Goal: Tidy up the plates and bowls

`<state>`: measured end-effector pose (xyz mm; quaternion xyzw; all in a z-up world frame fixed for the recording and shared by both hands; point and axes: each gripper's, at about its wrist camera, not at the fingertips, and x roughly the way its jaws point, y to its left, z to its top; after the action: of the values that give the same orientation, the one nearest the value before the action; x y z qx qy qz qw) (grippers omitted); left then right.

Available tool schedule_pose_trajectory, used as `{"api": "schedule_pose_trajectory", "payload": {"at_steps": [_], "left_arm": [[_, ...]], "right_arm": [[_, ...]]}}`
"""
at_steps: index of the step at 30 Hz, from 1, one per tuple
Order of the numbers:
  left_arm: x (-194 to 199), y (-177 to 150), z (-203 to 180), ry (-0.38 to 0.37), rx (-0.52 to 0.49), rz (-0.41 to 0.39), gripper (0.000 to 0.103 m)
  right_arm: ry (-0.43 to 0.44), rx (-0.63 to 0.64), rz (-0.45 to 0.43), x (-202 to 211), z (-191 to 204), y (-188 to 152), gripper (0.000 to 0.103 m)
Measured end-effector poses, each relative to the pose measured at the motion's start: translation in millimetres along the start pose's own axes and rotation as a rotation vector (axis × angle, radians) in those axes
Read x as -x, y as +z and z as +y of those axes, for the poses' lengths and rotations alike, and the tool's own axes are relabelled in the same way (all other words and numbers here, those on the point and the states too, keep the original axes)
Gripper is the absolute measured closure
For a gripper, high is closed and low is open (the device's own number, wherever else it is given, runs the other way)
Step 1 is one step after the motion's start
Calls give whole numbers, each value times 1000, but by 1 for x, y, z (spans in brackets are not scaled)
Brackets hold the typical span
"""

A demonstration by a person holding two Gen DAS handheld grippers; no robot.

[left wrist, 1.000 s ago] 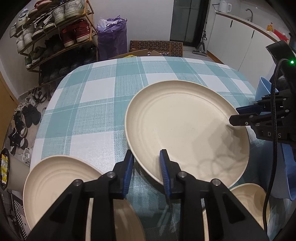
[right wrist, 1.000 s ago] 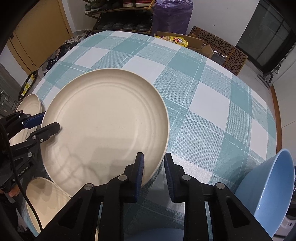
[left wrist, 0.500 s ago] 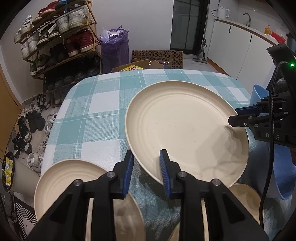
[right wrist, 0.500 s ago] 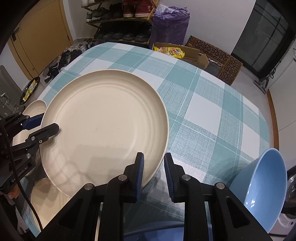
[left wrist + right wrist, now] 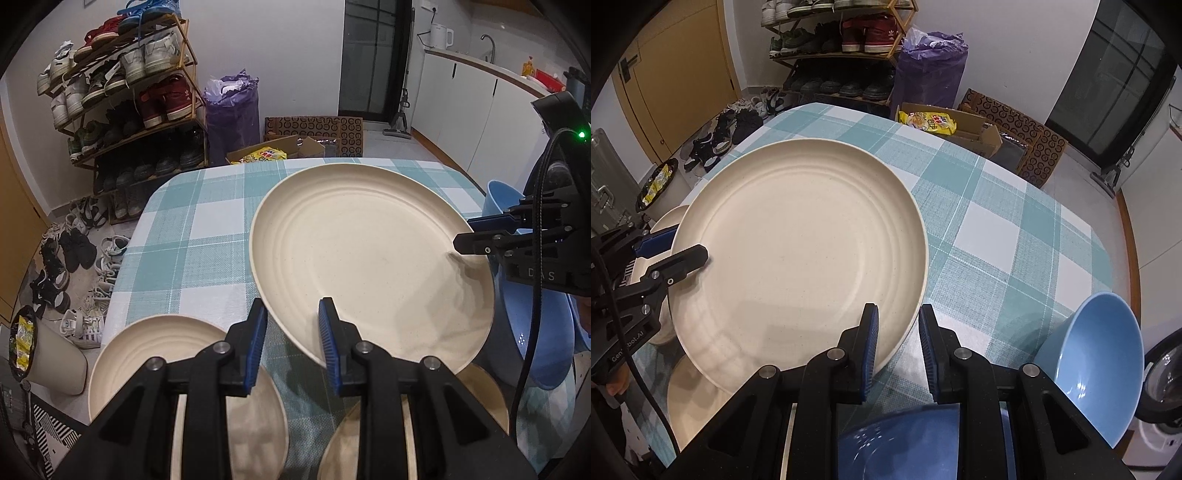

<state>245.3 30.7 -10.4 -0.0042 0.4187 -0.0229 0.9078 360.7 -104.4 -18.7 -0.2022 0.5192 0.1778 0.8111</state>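
A large cream plate (image 5: 373,258) (image 5: 801,254) is held in the air above the checked table, tilted. My left gripper (image 5: 291,334) is shut on its near-left rim, and my right gripper (image 5: 895,345) is shut on the opposite rim. Each gripper shows in the other view, the right one (image 5: 476,236) and the left one (image 5: 679,254). Below lie a smaller cream plate (image 5: 147,354) at left and another cream dish (image 5: 480,391) under the big plate. Blue bowls (image 5: 1100,365) stand at the right, one (image 5: 912,446) right under my right gripper.
The teal-and-white checked table (image 5: 192,236) (image 5: 1004,229) stretches ahead. A shoe rack (image 5: 129,96), a purple bag (image 5: 232,114) and cardboard boxes (image 5: 314,133) stand on the floor beyond it. A bin (image 5: 40,354) stands at the table's left corner.
Both grippers have risen with the large plate between them; the table and the dishes below look farther away, and more of the room shows.
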Motion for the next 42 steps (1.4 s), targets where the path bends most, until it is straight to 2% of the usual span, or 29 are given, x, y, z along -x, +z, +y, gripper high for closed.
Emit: {"api": "schedule_pose_trajectory", "payload": {"at_steps": [21, 42], "left_arm": [[63, -17, -8, 18, -8, -72, 76], [92, -41, -12, 36, -19, -108, 76]], "right_arm": [[-6, 22, -78, 64, 20, -24, 80], [13, 30, -115, 86, 32, -53, 80]]}}
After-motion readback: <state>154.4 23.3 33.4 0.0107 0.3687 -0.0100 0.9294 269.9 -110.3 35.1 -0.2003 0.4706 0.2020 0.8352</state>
